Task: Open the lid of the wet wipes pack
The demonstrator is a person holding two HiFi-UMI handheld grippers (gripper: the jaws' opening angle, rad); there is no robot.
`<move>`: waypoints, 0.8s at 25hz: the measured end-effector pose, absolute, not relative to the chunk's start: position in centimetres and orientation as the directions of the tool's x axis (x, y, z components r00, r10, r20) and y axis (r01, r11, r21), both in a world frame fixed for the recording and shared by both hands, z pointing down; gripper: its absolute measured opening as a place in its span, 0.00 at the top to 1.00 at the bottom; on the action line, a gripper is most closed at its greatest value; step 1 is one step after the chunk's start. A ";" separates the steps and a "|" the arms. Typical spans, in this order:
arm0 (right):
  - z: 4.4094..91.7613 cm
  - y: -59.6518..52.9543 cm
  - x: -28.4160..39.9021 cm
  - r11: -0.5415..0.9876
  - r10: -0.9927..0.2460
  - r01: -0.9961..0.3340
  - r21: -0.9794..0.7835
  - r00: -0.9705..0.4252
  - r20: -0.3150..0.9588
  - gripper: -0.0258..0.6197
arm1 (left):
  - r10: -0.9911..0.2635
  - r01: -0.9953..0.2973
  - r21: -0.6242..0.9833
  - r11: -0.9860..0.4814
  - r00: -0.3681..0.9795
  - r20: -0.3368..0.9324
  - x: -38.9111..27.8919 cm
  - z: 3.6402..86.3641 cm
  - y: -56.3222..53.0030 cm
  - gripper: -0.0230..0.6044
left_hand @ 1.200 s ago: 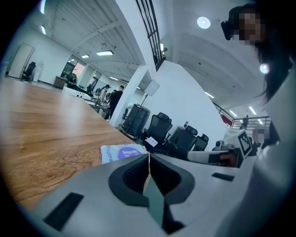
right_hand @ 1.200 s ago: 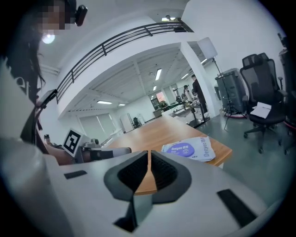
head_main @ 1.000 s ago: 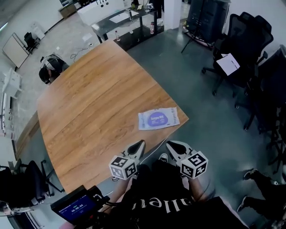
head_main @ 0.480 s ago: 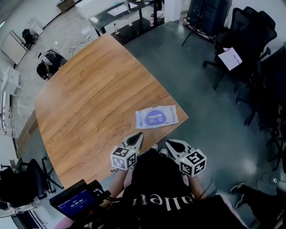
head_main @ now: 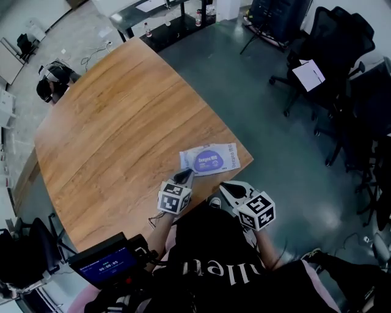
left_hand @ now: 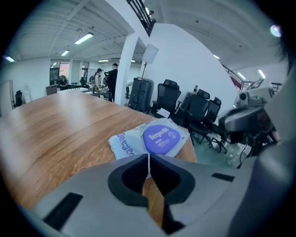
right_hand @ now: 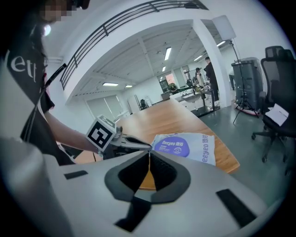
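A pale blue wet wipes pack (head_main: 209,159) with a round purple lid (head_main: 211,161) lies flat near the front right corner of the wooden table (head_main: 116,134). The lid is closed. My left gripper (head_main: 185,175) is shut and empty, its tips just short of the pack's near left edge. In the left gripper view the pack (left_hand: 150,140) lies right beyond the left gripper (left_hand: 148,156). My right gripper (head_main: 223,186) is shut and empty, off the table's front edge, below the pack. The right gripper view shows the pack (right_hand: 185,147) beyond the right gripper (right_hand: 149,152).
Black office chairs (head_main: 333,67) stand on the grey floor to the right. A dark low table (head_main: 165,15) with bottles is beyond the table's far end. A headset (head_main: 52,79) lies by the far left corner. A small screen (head_main: 107,266) sits at lower left.
My left gripper has moved forward over the table's edge toward the pack. The right gripper has edged closer too. The pack has not moved.
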State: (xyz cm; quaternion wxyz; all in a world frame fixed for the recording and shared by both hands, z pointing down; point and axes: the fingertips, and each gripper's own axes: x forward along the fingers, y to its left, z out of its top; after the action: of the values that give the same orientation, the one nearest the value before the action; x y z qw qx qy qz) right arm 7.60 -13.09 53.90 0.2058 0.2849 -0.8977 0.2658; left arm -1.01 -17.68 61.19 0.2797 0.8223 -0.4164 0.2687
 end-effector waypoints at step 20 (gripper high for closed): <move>60.9 -16.9 3.6 0.971 -0.214 -0.019 0.240 -0.519 0.827 0.87 | -0.458 -0.806 0.156 -0.571 0.470 0.754 0.2 64.3 -18.0 0.96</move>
State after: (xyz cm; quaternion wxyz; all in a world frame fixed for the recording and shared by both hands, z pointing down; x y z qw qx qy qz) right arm 3.60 -16.87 60.92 0.4857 0.0674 -0.8657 -0.1006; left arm 0.18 -18.04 64.30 0.2556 0.8184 -0.3862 0.3402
